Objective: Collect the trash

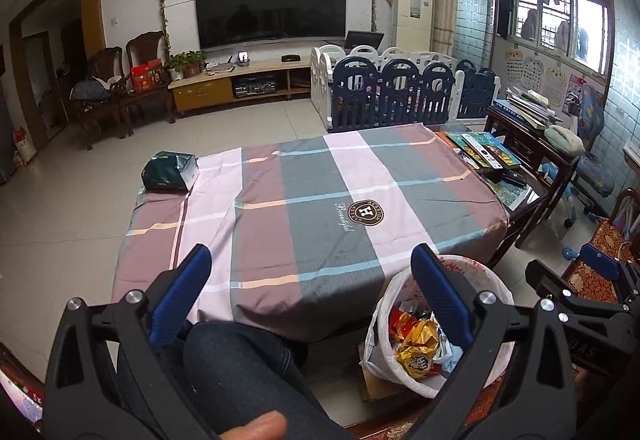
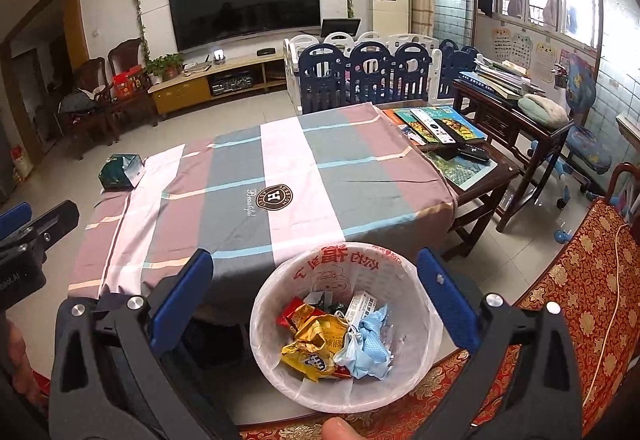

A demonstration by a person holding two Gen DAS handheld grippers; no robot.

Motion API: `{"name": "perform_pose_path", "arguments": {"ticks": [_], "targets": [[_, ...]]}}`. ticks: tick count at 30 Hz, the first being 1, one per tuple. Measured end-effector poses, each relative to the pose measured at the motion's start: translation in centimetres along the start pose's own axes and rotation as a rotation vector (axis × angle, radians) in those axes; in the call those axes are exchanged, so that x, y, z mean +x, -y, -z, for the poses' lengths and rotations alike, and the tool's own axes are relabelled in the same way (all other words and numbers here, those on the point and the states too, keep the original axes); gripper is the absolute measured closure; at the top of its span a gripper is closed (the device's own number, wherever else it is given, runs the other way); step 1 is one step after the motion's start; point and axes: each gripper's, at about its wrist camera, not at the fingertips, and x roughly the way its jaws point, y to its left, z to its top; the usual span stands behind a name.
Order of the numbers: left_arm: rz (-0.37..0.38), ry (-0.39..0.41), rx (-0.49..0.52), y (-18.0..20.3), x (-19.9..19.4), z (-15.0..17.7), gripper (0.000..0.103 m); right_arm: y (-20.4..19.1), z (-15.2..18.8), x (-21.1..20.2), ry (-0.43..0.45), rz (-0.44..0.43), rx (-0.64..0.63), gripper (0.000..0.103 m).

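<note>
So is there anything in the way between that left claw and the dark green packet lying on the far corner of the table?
Nothing visible blocks it. The left gripper is open and empty, and between it and the green packet lies only bare tablecloth. The bin stands off to the other side, on the floor beside the table.

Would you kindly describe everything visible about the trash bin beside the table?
The trash bin is a round, white, basket-like plastic bin lined with a thin white bag printed in red. It stands upright on the floor against the cloth-covered table's near edge, open-topped, roughly half full of crumpled trash: yellow and red snack wrappers, a pale blue mask and paper scraps. Neither gripper touches it.
</note>
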Motion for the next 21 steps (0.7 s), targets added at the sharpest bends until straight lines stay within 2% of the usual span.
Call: {"name": "perform_pose_path", "arguments": {"ticks": [21], "targets": [[0.017,-0.048,-0.009,-0.1,1.0,0.8,0.003,0.3,0.3,1.1,-0.039,0.041,-0.01,0.003]]}}
